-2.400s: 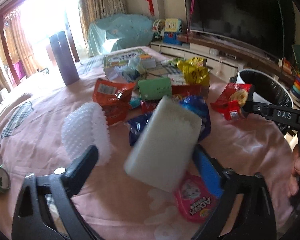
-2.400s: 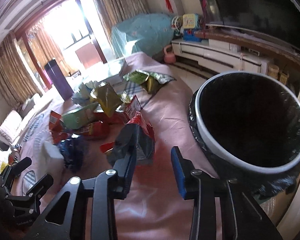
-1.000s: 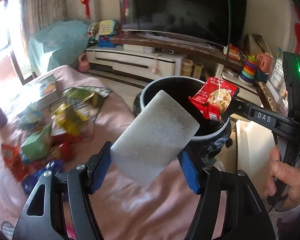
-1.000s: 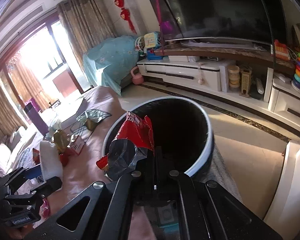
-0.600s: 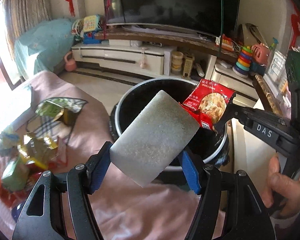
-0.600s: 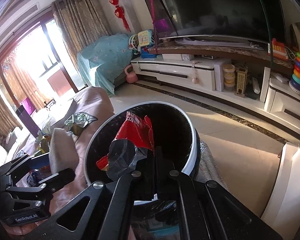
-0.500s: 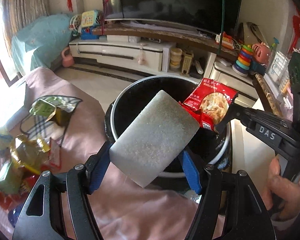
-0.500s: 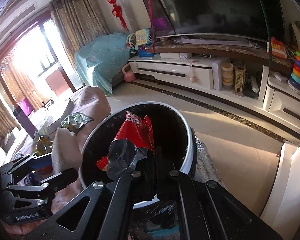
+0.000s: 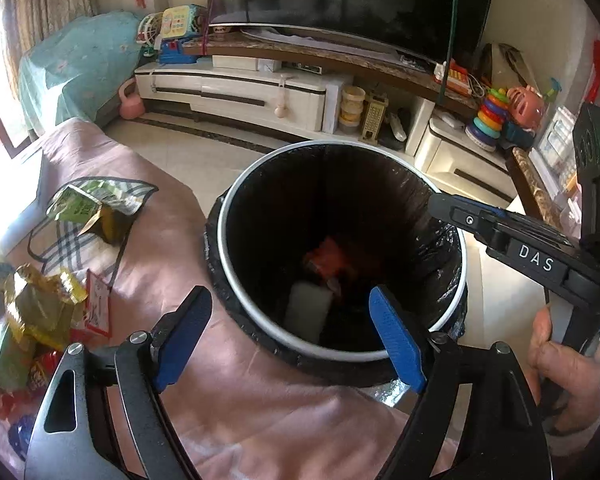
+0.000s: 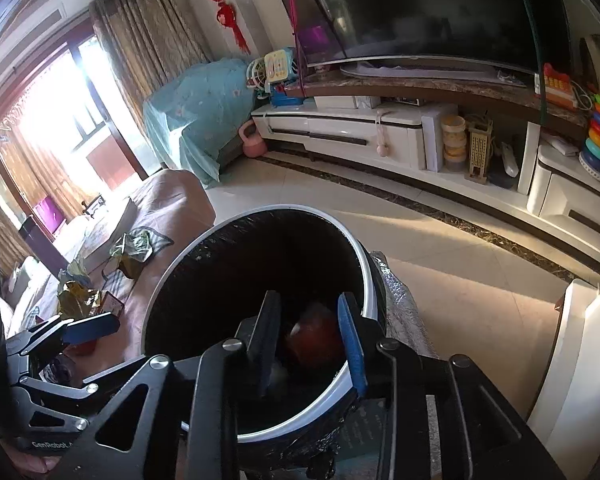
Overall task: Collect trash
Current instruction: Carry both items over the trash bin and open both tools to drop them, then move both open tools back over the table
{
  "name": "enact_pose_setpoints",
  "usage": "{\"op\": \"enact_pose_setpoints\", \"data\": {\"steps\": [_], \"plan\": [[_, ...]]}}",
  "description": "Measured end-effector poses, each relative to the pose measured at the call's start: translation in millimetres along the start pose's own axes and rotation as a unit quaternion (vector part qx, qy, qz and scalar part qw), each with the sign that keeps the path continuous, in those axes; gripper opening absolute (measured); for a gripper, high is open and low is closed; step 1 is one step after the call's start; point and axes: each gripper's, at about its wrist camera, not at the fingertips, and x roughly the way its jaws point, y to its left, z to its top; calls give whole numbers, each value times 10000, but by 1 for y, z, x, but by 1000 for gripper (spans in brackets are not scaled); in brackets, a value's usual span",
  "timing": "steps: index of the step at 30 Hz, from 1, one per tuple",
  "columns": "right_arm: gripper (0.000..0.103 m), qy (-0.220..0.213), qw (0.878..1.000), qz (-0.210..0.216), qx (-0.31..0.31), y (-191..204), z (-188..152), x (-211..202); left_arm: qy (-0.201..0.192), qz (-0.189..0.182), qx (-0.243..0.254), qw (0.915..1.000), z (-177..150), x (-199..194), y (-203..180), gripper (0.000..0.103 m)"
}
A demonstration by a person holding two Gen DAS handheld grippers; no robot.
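Observation:
A round trash bin with a white rim [image 9: 236, 280] and a black liner stands against the edge of the pink-covered table. A white foam block [image 9: 306, 308] and a red snack packet [image 9: 328, 260] lie loose at its bottom. My left gripper [image 9: 290, 298] hovers over the bin's near rim, its jaws opening, with nothing between its blue pads. My right gripper [image 10: 306, 320] reaches over the bin mouth, its jaws opening too, and the red packet [image 10: 316, 340] shows far below them, free of the pads. In the left wrist view the right gripper [image 9: 444, 204] comes in from the right.
Green [image 9: 80, 208] and gold [image 9: 40, 304] wrappers lie on the pink tablecloth [image 9: 160, 240] to the left of the bin. A person's hand [image 9: 560, 360] holds the right gripper. Behind the bin is tiled floor, then a white TV stand [image 9: 260, 92] with toys.
Both grippers have opened. The foam block left the left gripper and the red packet left the right gripper, and both now lie inside the bin.

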Motion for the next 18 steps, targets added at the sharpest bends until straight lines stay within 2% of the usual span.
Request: {"op": "enact_pose_setpoints", "data": {"steps": [3,8,10,14,18], "plan": [[36,-48,10000,63,56,2,-3,-6,-114,5,-121,9999,-9,-12,6,83],[74,-174,9995,225,126,14,-12,-18,-395,101,-450,9982,-35,-40,21,84],[82,-222,9992,301,141,22,-19,-24,-530,197,-586,9967,-49,-53,28,85],[89,-242,9986,446,124,39,-33,-29,-744,384,-763,9936,-72,-74,40,87],[91,-197,9977,632,143,58,-51,-33,-898,497,-1005,9896,-96,-95,57,87]]}}
